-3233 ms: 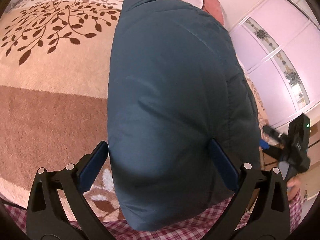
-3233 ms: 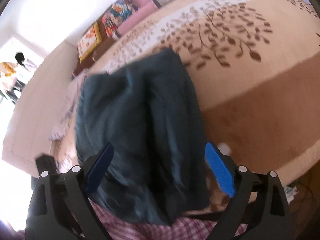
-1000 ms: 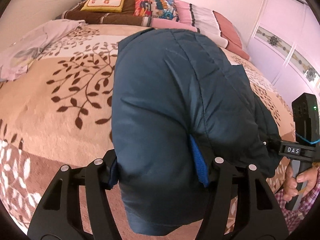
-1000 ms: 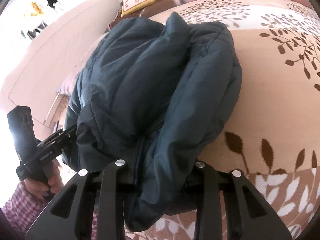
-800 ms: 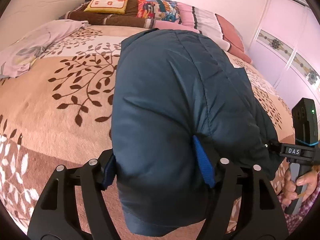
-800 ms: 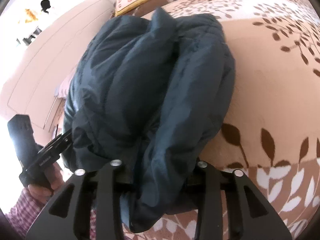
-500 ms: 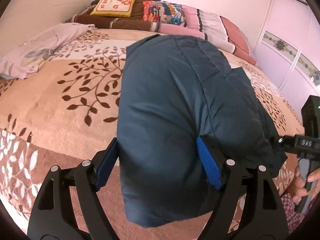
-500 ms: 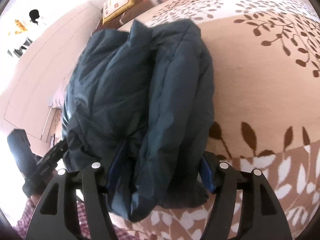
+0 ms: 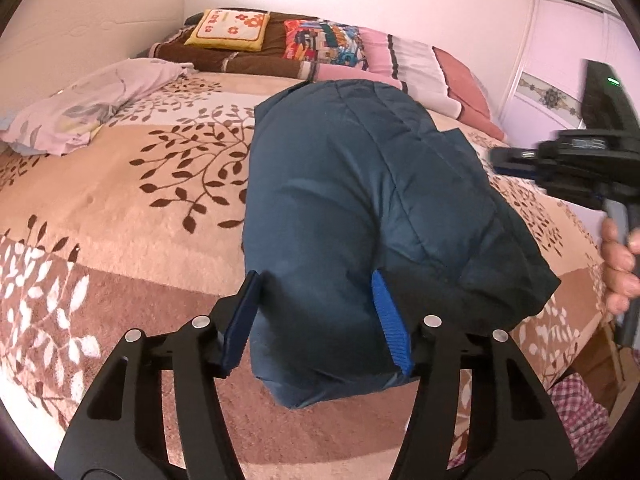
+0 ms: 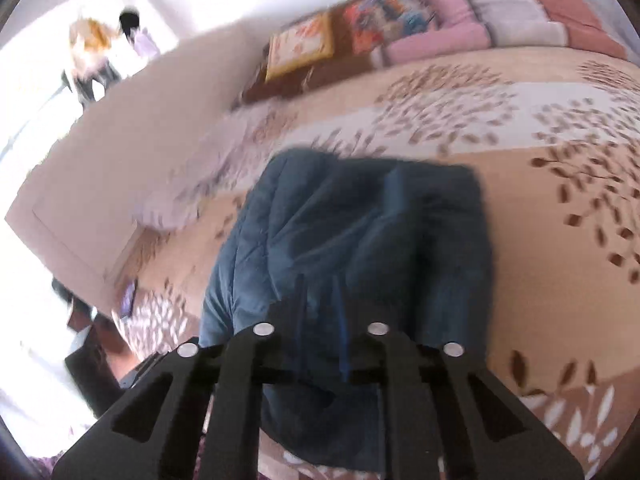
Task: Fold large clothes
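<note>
1. The bed blanket point(image 9: 120, 200), beige and brown with a dark leaf-and-branch print, fills most of both views and carries everything else.

2. The jacket point(image 9: 360, 220) is a dark teal quilted, puffy garment, folded into a thick, rounded bundle. It lies on the blanket near the bed's front edge. Stitched seams run lengthwise along its top, and a smooth folded edge faces the left wrist camera. In the right wrist view the same jacket point(image 10: 360, 240) shows several stacked layers with soft creases; that picture is motion-blurred, so fine detail is lost.

3. Beyond the jacket, at the head of the bed, pillows point(image 9: 320, 40) stand in a row: a yellow flowered one, a bright multicoloured one, then pink and striped ones.

4. Left of the jacket, well apart, a crumpled pale lilac cloth point(image 9: 92, 108) lies on the blanket.

5. The left gripper point(image 9: 316, 320) stands with its blue-padded jaws spread, one on each side of the jacket's near end, released rather than pinching.

6. The right gripper point(image 10: 320, 300) is above the jacket's near edge with its jaws drawn close together; whether any fabric is caught between them I cannot tell through the blur. From the left wrist camera it point(image 9: 568, 160) appears to the right of the jacket, held clear of the fabric.
</note>
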Tool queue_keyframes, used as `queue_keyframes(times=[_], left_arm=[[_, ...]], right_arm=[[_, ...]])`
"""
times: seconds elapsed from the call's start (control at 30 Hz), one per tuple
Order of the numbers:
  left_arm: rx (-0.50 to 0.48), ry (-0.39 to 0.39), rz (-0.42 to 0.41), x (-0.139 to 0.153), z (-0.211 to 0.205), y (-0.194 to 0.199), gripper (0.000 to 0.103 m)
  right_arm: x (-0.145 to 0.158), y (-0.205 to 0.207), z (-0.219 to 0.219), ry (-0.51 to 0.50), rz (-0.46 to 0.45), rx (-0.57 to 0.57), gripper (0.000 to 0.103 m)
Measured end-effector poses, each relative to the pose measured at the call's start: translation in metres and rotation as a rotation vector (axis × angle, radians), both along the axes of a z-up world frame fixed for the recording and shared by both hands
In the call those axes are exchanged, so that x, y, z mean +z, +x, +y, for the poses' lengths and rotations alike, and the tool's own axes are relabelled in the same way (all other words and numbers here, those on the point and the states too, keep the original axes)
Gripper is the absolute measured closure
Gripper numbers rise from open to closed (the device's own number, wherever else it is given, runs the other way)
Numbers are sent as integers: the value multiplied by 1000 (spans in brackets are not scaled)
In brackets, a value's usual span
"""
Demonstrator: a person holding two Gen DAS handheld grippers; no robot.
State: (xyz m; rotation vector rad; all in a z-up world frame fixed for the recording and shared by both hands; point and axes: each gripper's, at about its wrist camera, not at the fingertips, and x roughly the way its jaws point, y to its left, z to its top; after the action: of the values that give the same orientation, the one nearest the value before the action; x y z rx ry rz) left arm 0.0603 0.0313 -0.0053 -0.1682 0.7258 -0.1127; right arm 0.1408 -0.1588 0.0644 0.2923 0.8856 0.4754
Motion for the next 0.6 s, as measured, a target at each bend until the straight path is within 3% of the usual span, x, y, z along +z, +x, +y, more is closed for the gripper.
queue_keyframes(times=[0.07, 0.13, 0.2, 0.4, 0.6], left_arm=[[0, -7, 10, -3, 3, 2, 47], [-4, -17, 14, -5, 3, 2, 46], [-15, -7, 12, -7, 2, 2, 46], [-5, -27, 32, -11, 3, 5, 41], [44, -87, 59, -1, 9, -4, 38]], right_arm=[[-12, 15, 11, -54, 39, -2, 90], [-31, 26, 15, -127, 78, -18, 103], [-47, 32, 12, -160, 112, -37, 103], [-72, 27, -7, -123, 168, -61, 103], [-65, 29, -10, -109, 183, -85, 103]])
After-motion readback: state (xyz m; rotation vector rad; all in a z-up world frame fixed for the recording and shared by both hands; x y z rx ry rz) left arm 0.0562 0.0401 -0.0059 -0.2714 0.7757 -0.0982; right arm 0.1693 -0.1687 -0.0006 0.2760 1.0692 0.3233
